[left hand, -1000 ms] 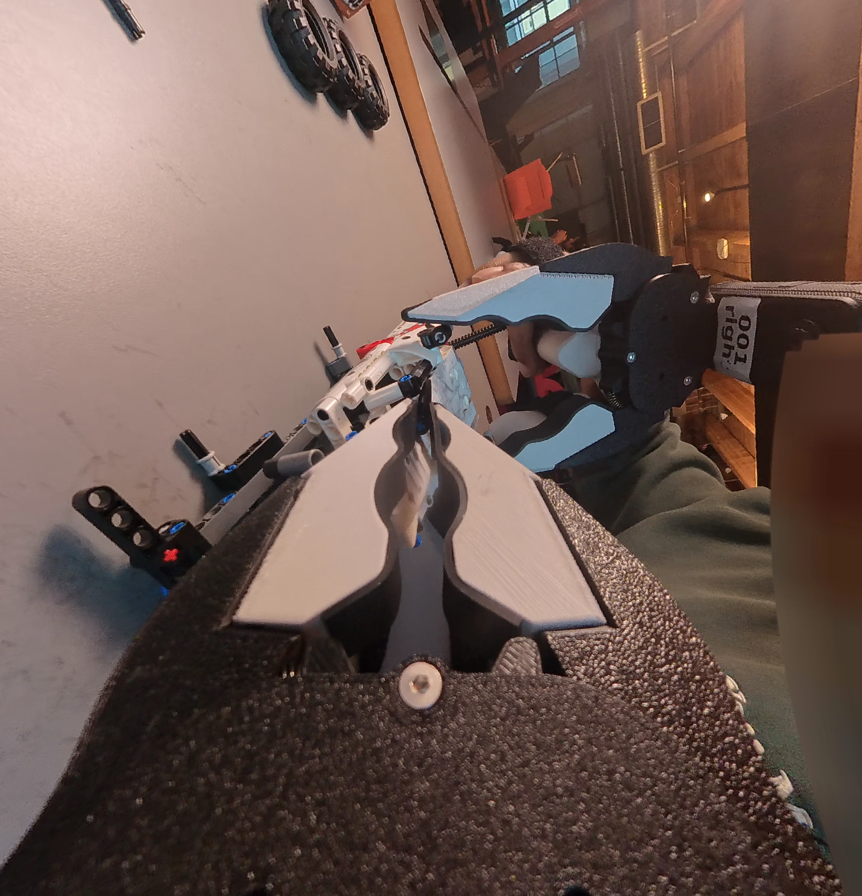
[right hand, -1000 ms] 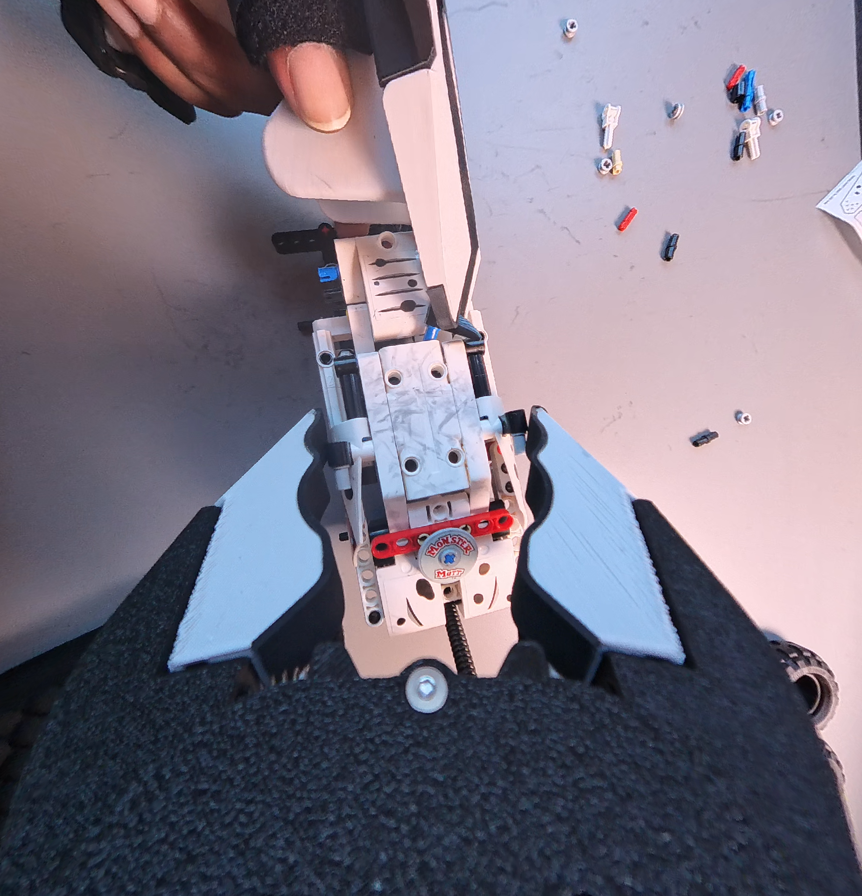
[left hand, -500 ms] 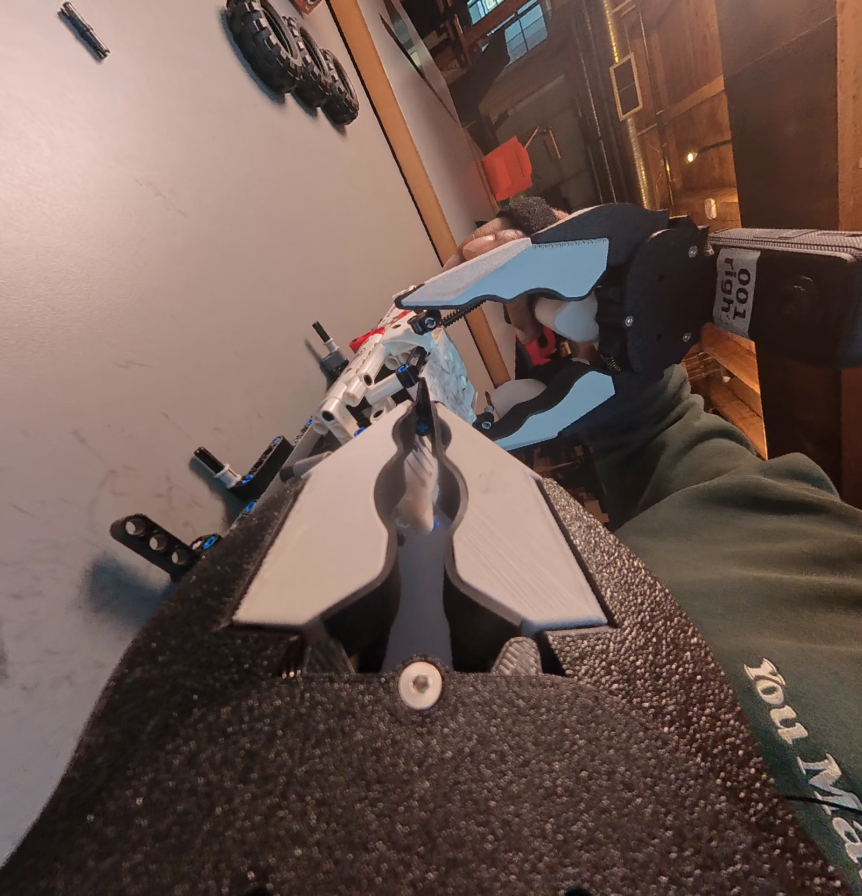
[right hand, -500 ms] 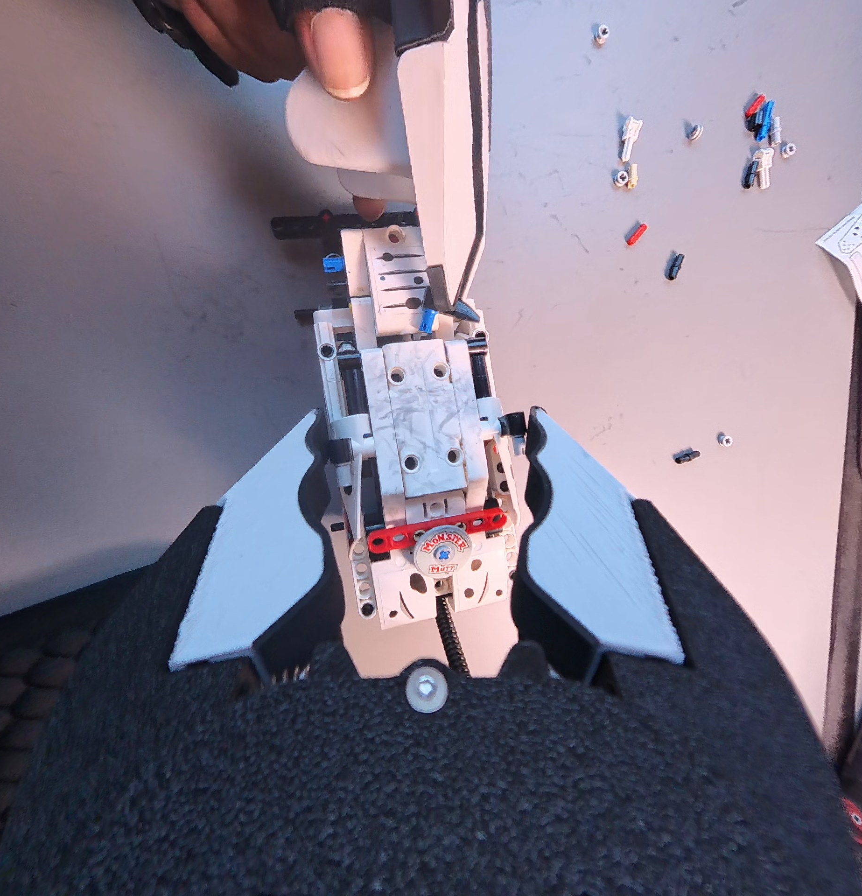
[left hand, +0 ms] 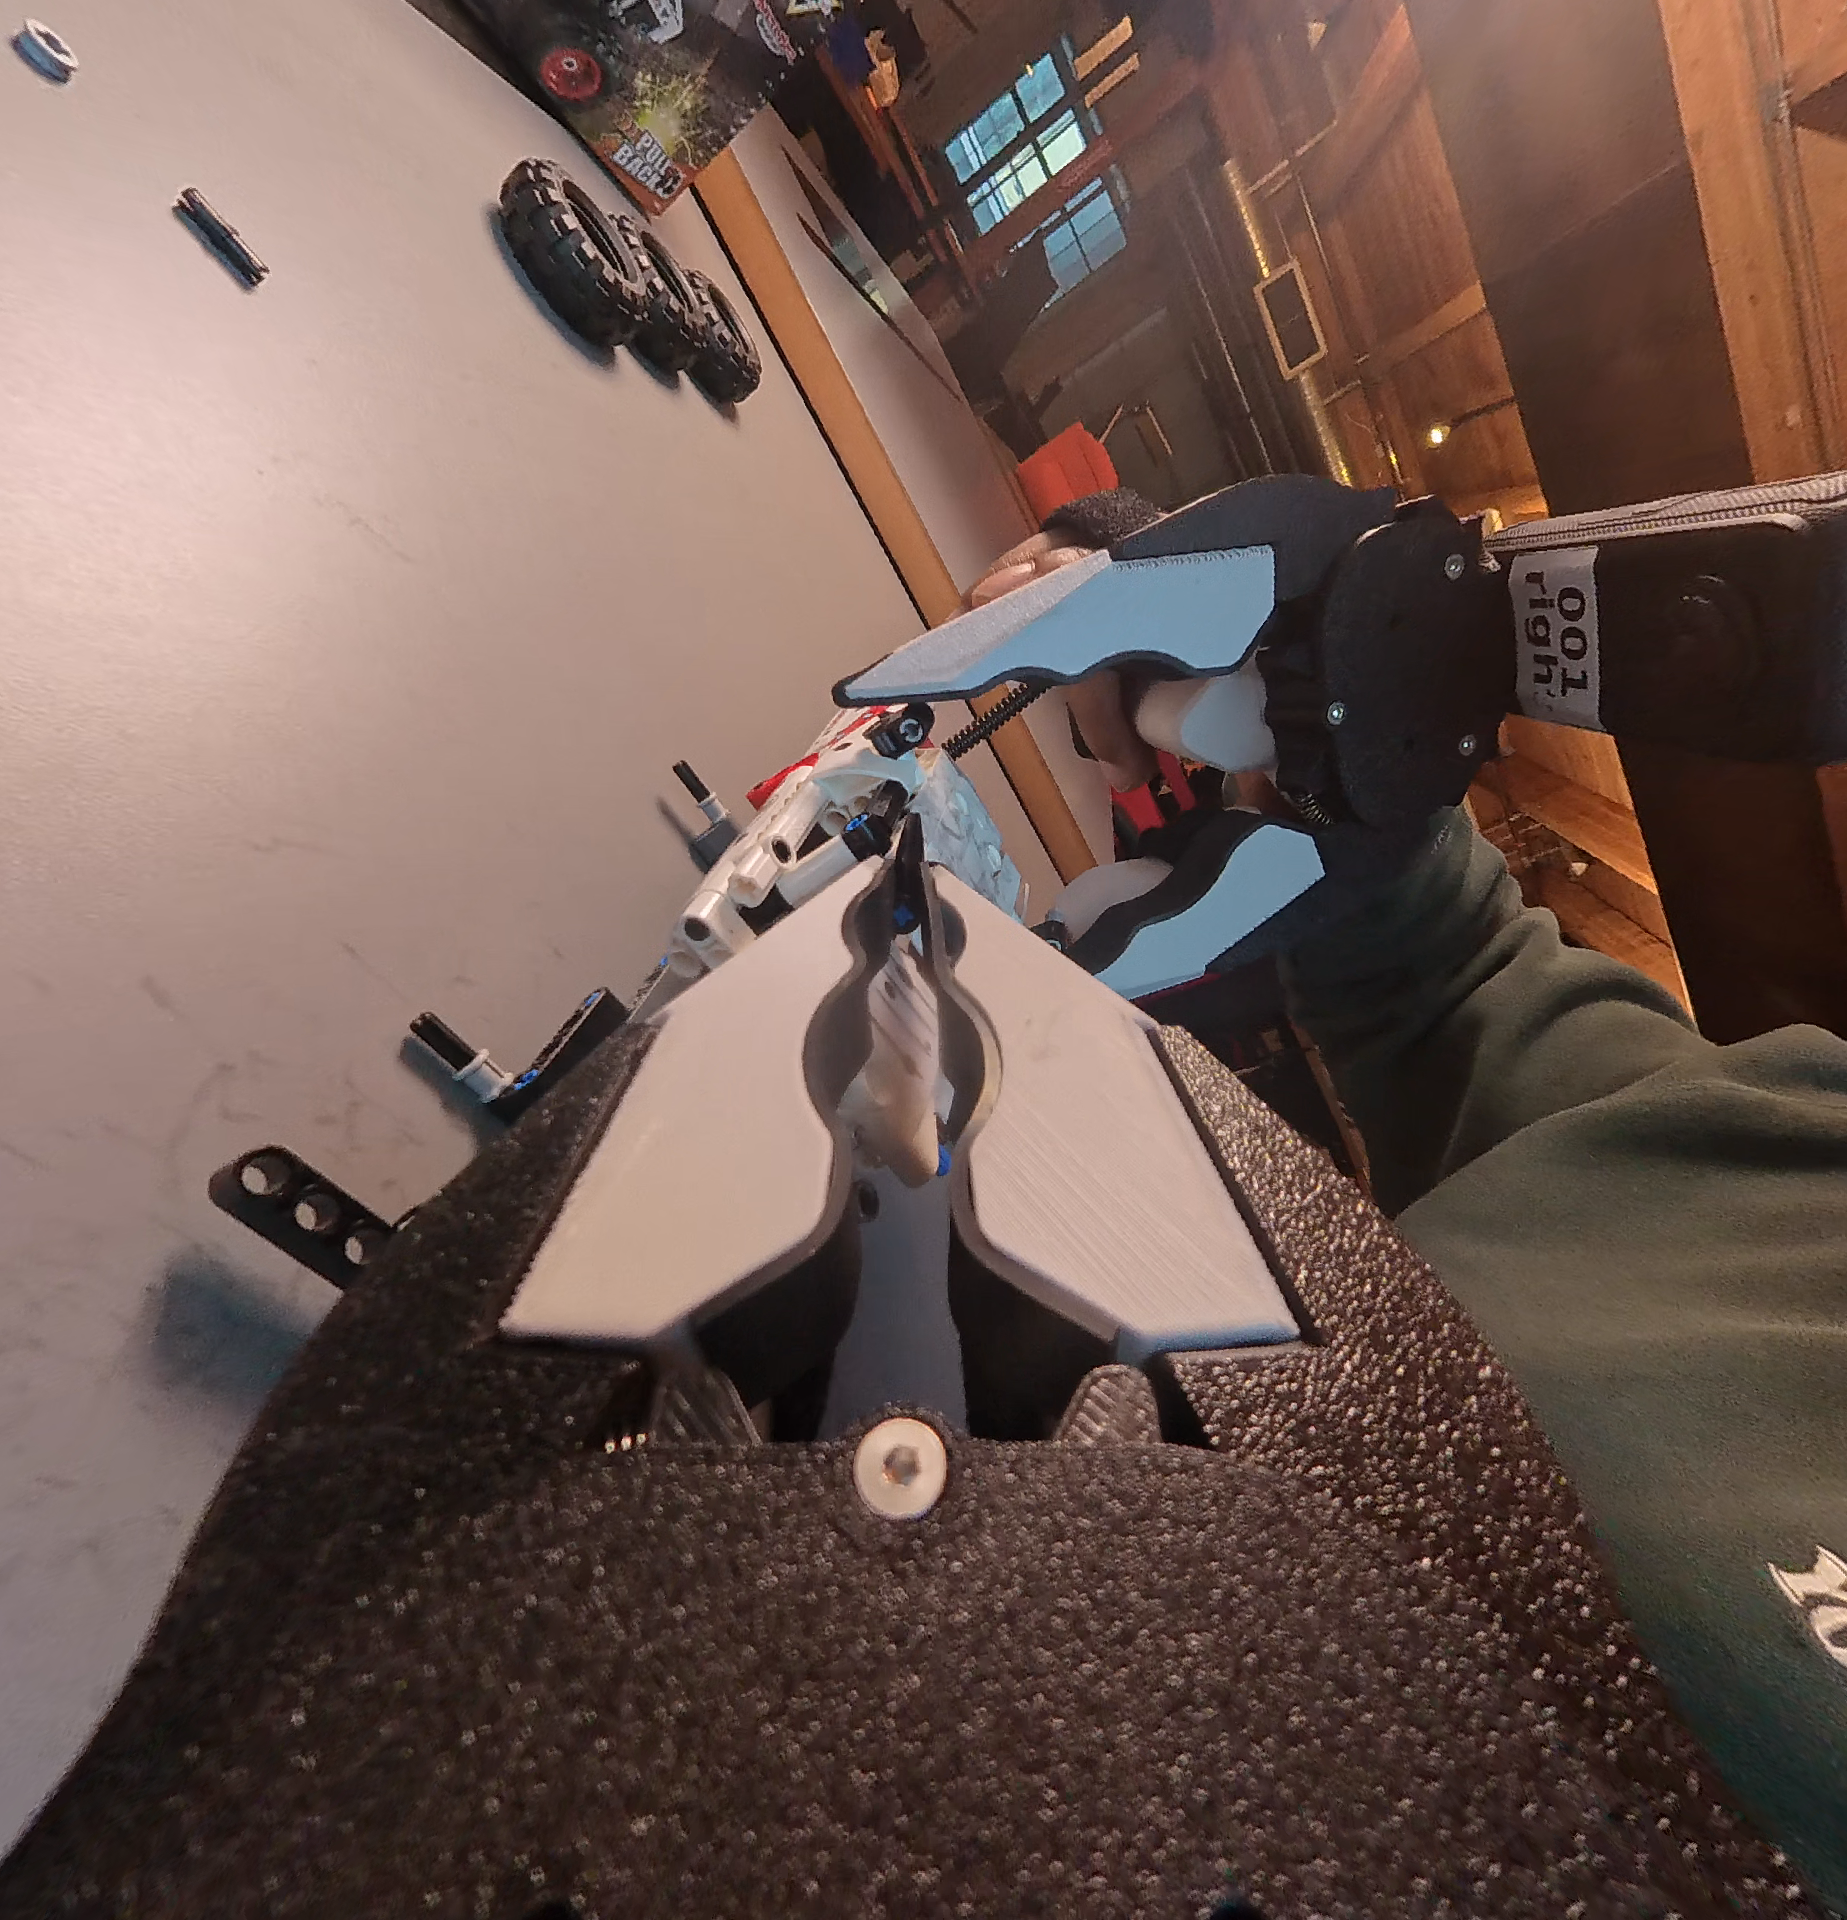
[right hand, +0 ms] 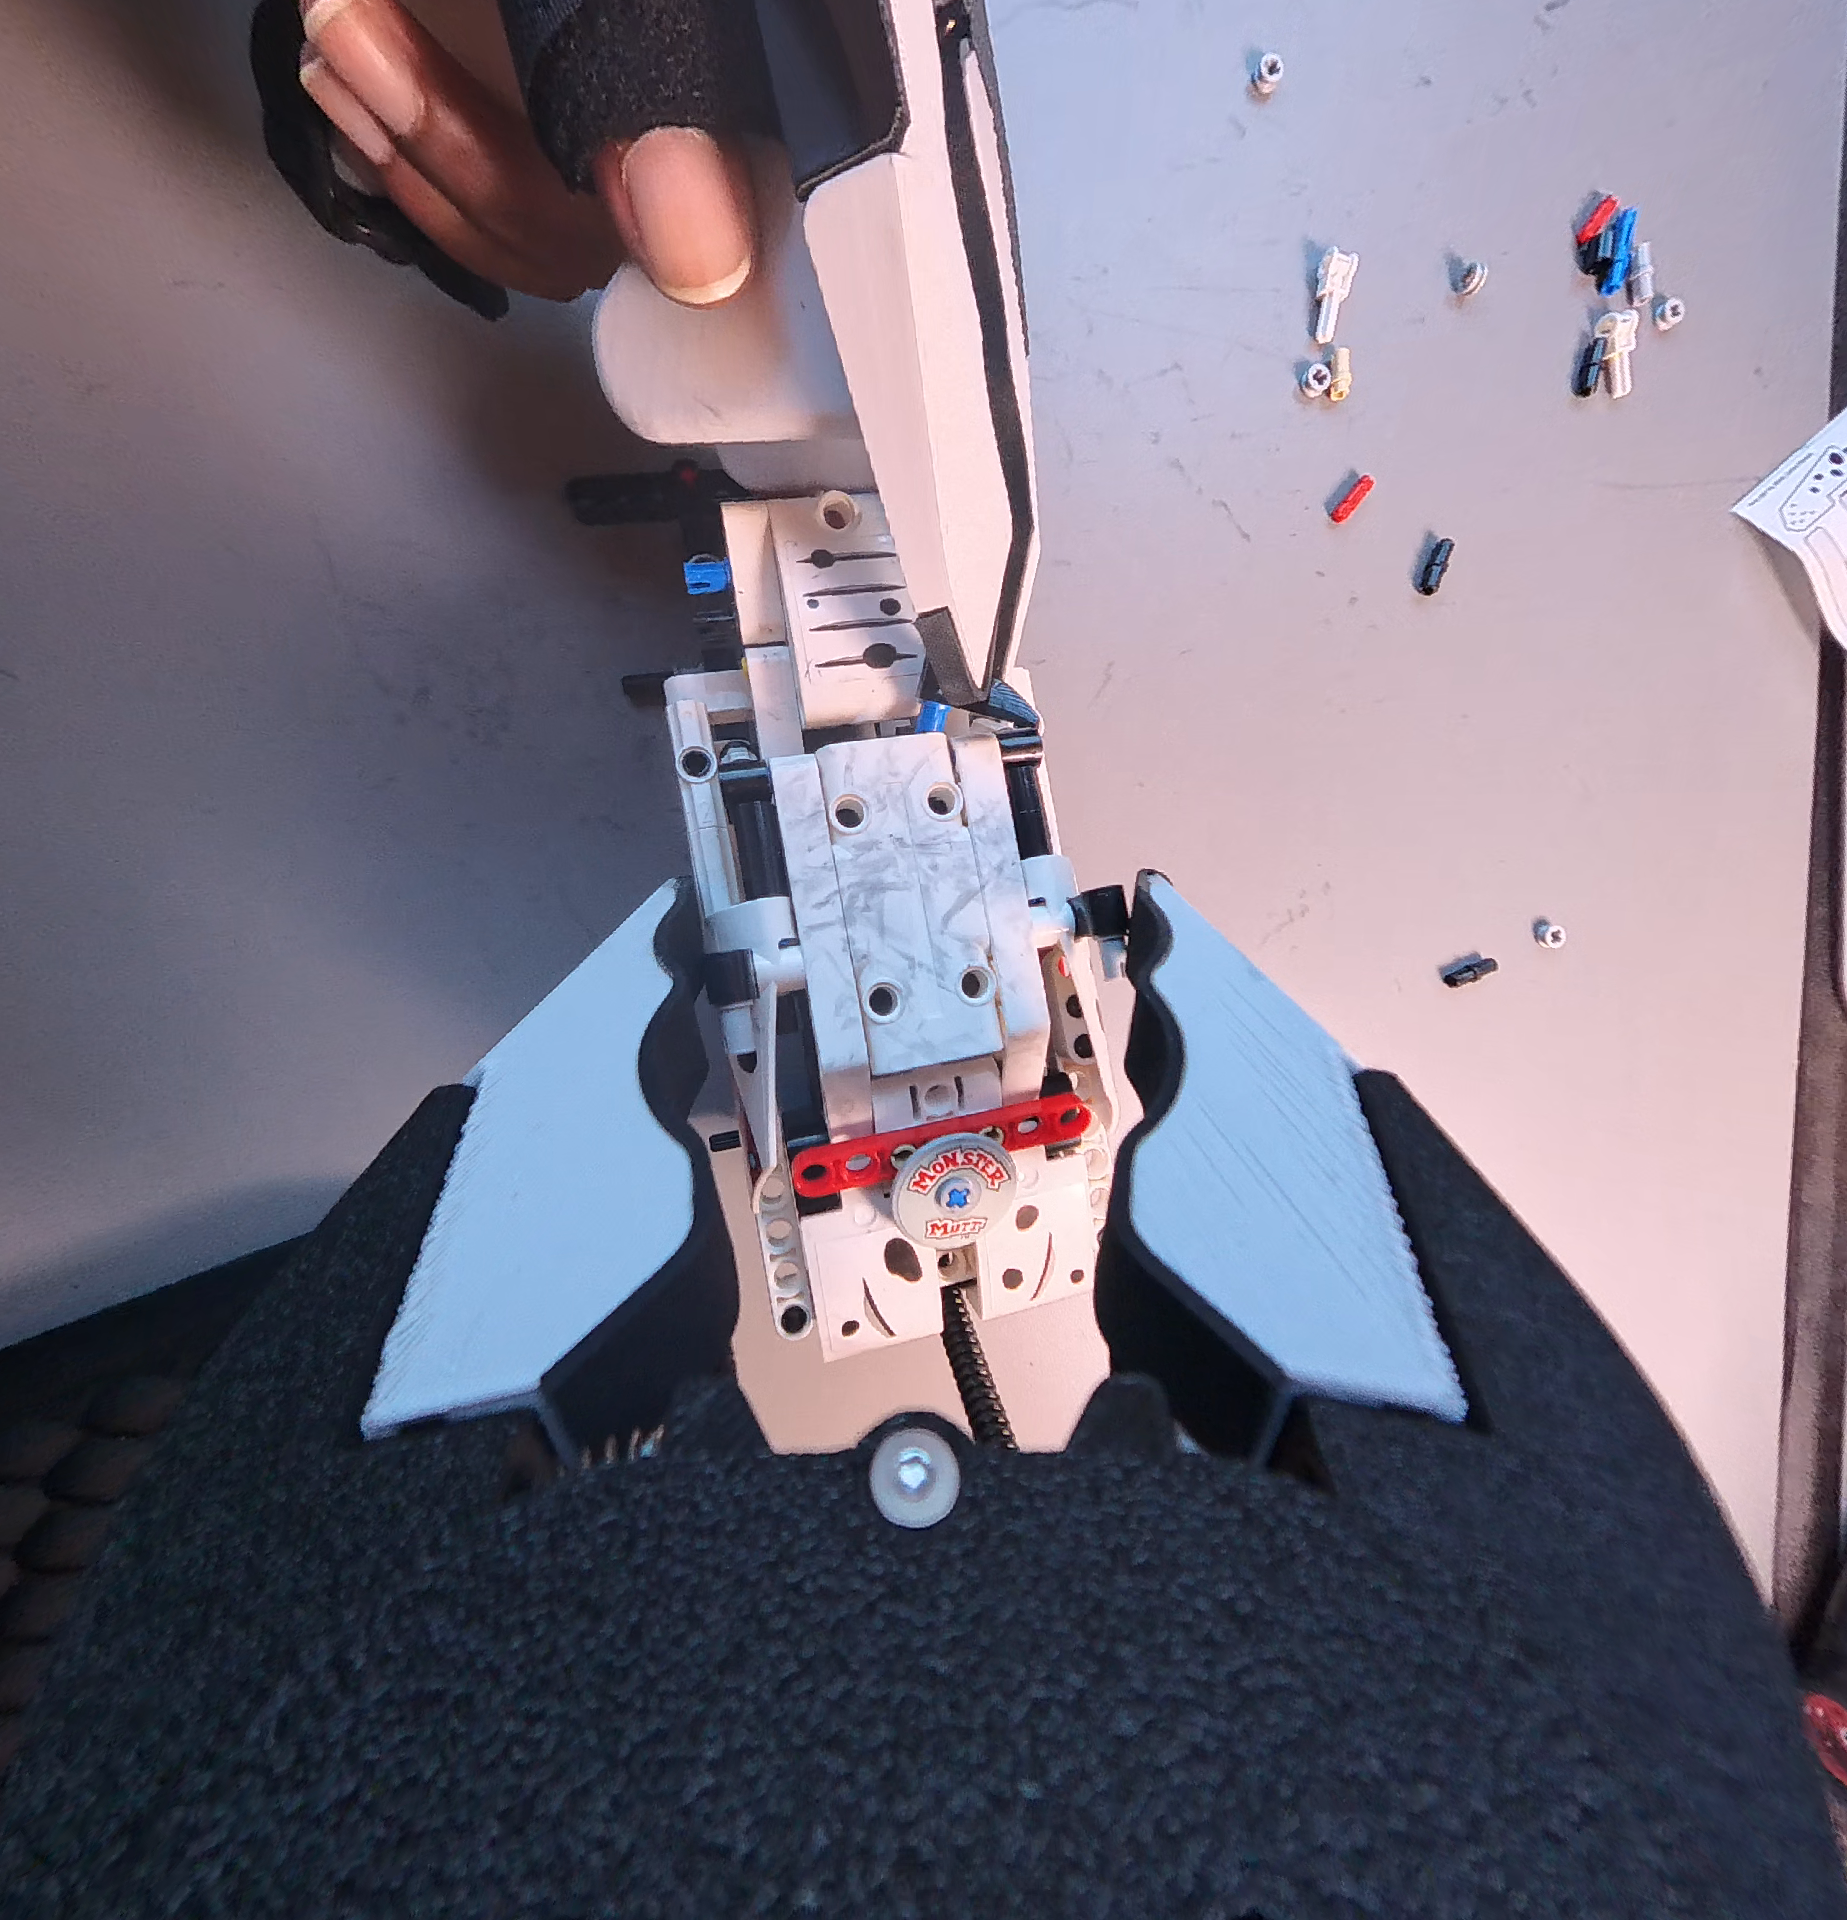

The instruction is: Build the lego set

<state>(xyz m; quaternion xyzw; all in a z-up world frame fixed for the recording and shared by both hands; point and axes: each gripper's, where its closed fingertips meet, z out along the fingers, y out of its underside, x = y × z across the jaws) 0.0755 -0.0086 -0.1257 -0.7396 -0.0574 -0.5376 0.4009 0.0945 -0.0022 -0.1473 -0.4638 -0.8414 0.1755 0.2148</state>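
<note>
The half-built toy truck (right hand: pixel 898 935) sits between the fingers of the right claw (right hand: pixel 903 1039), which is clamped on its flanks above the grey surface (right hand: pixel 275 727). The left claw (left hand: pixel 903 997) is pinched nearly shut on a white panel (left hand: pixel 898 1060) at the truck's far end. The truck looks light and stiff but clip-jointed, so squeezing may pop pieces off. The solid side beams seem the safest hold, not the thin panel. Spare tyres (left hand: pixel 628 281) and pins (right hand: pixel 1610 301) lie apart.

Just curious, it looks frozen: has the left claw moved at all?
Yes: the left claw tilted or drew back; the black tyres slid lower in its view.
</note>
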